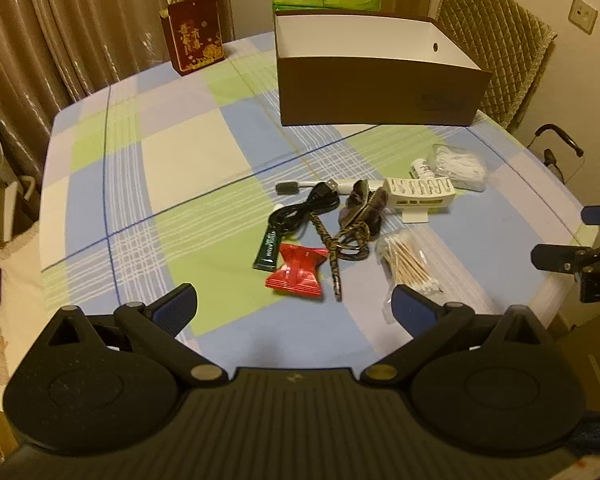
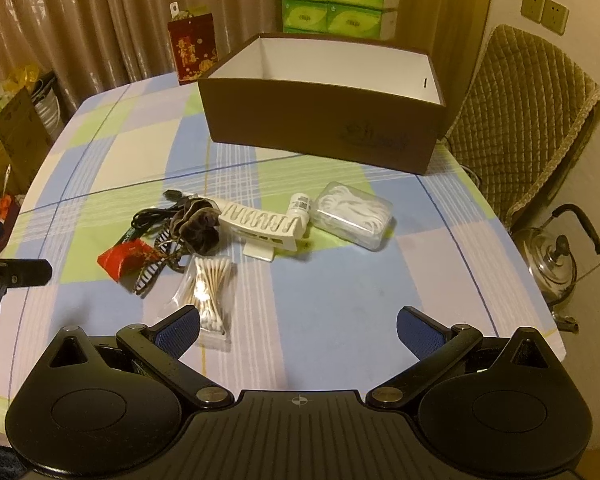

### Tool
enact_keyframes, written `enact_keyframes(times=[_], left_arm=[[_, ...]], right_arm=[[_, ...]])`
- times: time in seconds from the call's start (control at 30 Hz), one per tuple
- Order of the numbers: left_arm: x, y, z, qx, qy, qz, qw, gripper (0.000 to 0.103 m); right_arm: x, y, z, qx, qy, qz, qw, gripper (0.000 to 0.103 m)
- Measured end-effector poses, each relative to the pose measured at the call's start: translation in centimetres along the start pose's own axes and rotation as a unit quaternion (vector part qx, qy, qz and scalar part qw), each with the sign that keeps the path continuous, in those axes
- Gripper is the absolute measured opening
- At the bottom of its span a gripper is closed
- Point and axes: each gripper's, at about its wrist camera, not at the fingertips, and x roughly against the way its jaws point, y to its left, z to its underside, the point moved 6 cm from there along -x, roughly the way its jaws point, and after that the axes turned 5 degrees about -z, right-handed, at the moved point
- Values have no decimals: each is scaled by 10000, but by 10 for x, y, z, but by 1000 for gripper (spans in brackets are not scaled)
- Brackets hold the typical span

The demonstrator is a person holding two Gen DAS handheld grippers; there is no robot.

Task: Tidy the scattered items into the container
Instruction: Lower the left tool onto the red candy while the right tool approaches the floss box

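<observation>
Both claws released, nothing between the pads: my left gripper [image 1: 294,306] and right gripper [image 2: 298,328] hover low in frame over the checked tablecloth [image 1: 180,152]. Brown box [image 2: 324,120] sits upper centre. Scattered items at mid-frame: cotton swabs [image 2: 210,288], red packet [image 1: 298,272], black cable [image 1: 312,204].

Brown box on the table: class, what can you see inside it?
Inside the brown box only bare white inner walls show; no item is visible. Its front wall hides the floor, so the bottom cannot be checked.
</observation>
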Motion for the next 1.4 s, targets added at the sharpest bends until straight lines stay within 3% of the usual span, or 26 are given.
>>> enact_keyframes(times=[0.2,0.5,0.93,1.17,1.3,1.4], left_arm=[[-6,0,3,-10,11,132,9999,102],[-20,3,-1,-145,-111,35,9998,98],[-48,0,-8,-321,-12,74,9995,94],[-65,-5,-8,-518,94,171,9985,86],[-75,-8,-8,-643,156,217,9976,74],[-84,-8,-8,-686,242,180,9972,74]], right_arm=[[-4,-2,-2,-79,-24,-156,9998,101],[-12,-15,-5,-257,-4,-222,9994,101],[-25,-34,-14,-98,-27,-238,9997,101],[-42,-46,-18,19,35,-350,9994,101],[-58,-53,-21,181,56,-326,9993,101],[-66,-57,-24,242,73,-306,9992,101]])
